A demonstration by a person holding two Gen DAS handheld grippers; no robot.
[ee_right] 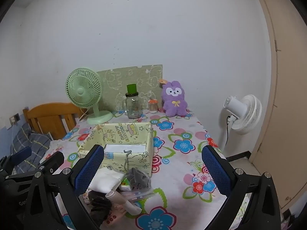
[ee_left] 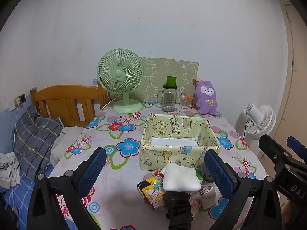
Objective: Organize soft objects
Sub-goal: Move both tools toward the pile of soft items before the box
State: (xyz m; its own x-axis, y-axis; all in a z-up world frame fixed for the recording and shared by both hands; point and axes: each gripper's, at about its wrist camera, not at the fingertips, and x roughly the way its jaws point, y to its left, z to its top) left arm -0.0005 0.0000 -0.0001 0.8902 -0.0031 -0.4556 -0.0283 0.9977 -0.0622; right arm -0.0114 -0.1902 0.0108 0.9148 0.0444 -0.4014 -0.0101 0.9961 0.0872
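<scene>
A pale yellow fabric storage box (ee_left: 147, 136) (ee_right: 149, 145) stands open in the middle of the flowered table; only its white floor shows inside. In front of it lies a heap of soft things: a white pouch (ee_left: 180, 178) (ee_right: 105, 179), a grey drawstring bag (ee_right: 137, 177) (ee_left: 206, 171), a black cloth (ee_left: 178, 205) (ee_right: 99, 205), a beige roll (ee_right: 122, 201) and a printed packet (ee_left: 151, 191). My left gripper (ee_left: 155, 170) is open and empty just above the heap. My right gripper (ee_right: 153, 168) is open and empty, to the right of the left one (ee_right: 38, 163).
At the table's back stand a green desk fan (ee_left: 120, 80) (ee_right: 84, 92), a glass jar with green lid (ee_left: 169, 95) (ee_right: 133, 103), a small swab jar (ee_left: 186, 100) and a purple plush rabbit (ee_left: 206, 97) (ee_right: 174, 99). A bed (ee_left: 34, 134) lies left, a white floor fan (ee_right: 241, 113) right.
</scene>
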